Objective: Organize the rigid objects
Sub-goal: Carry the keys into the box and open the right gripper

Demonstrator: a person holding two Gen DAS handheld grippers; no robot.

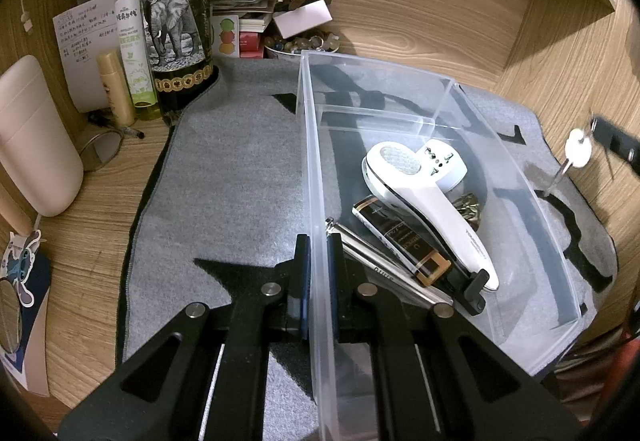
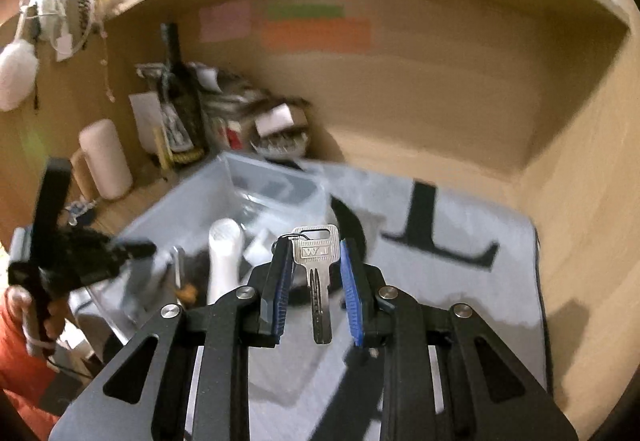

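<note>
Nearest, at six o'clock in the left wrist view, the left gripper is closed tight, pinching the near wall of a clear plastic bin, one pad outside and one inside. In the right wrist view, the right gripper carries a silver key. Its jaws stand only slightly apart; the key seems to hang from its ring, caught at the left finger's tip, with the blade dangling free between the pads. That looks like the main risk: a hold this slight could let the key swing or slip onto the grey mat short of the bin, and the view is blurred. Inside the bin, toward three o'clock in the left view, lie a white handheld device, a white plug adapter behind it, a dark flat box, a metal bar and a small brown object. Farther off, at eleven o'clock, a dark bottle stands among desk clutter.
</note>
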